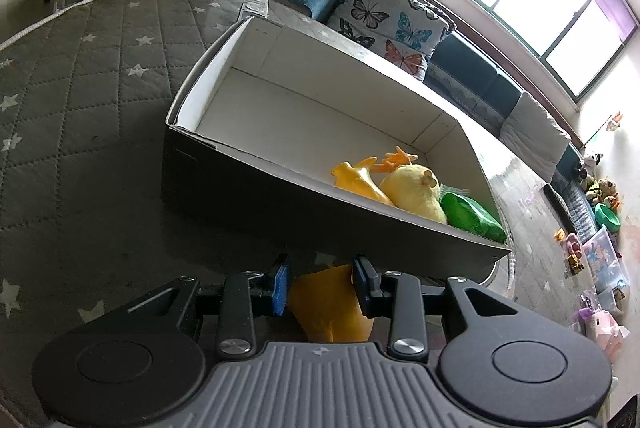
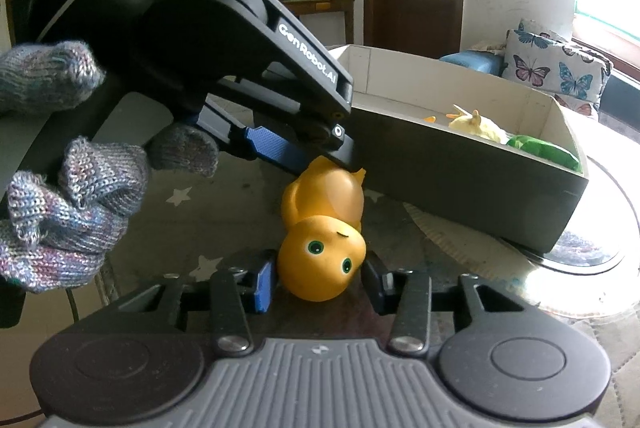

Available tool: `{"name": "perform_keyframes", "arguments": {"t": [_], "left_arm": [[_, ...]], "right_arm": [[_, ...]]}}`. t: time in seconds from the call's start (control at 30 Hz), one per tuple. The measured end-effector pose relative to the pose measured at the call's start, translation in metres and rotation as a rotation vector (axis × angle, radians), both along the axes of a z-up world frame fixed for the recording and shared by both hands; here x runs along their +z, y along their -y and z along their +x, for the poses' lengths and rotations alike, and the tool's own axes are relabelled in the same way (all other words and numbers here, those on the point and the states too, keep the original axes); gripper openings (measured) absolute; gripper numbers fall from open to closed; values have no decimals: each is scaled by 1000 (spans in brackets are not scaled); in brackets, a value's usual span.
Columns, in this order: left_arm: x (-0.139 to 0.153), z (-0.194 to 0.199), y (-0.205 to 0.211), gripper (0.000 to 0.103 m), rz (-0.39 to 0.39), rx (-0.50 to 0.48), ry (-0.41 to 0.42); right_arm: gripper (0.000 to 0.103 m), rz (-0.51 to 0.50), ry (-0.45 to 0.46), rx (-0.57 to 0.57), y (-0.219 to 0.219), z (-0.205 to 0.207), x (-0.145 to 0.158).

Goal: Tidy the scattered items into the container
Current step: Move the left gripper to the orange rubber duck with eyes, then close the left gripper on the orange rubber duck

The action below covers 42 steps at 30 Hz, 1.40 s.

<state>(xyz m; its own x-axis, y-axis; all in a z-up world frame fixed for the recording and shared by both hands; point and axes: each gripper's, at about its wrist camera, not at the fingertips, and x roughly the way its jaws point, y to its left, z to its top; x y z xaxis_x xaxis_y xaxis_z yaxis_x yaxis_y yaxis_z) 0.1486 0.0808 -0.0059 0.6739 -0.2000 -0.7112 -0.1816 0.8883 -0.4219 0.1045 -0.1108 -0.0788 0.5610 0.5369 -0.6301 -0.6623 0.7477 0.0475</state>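
Far left in the right wrist view, a gloved hand (image 2: 72, 196) holds the left tongs (image 2: 344, 158) slanting down, and their tips pinch the bottom end of the orange toy (image 2: 320, 228). The toy hangs head-down just over the tabletop (image 2: 224, 212), right beside the near wall of the box (image 2: 460, 164). In the middle, the right tongs (image 2: 320, 280) have the round head between the blue pads (image 2: 264, 284), which look pressed on either side of it. So both ends look gripped, a handover by my reading.

Doing it well: I'd say only one pair of tongs should let go, and only when the other's hold is firm. That head is smooth and round and may squirt out. Then lift straight up until the toy clears the rim before going across.

To the right, the box already holds a yellow plush (image 2: 480, 126) and a green thing (image 2: 544, 148) at its far-right end. The left part is bare, the better spot to drop the toy.
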Motion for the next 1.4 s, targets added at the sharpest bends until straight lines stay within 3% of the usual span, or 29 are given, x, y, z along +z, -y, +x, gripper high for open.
{"name": "perform_keyframes", "arguments": {"t": [0.93,1.4], "left_arm": [[4,-10,8,29,19,-14,20],[-6,-1,3,34,-48,-28,-6]], "right_arm": [[44,-15,39,14,7,-18,6],[44,5,13,4,11,-16,2]]}}
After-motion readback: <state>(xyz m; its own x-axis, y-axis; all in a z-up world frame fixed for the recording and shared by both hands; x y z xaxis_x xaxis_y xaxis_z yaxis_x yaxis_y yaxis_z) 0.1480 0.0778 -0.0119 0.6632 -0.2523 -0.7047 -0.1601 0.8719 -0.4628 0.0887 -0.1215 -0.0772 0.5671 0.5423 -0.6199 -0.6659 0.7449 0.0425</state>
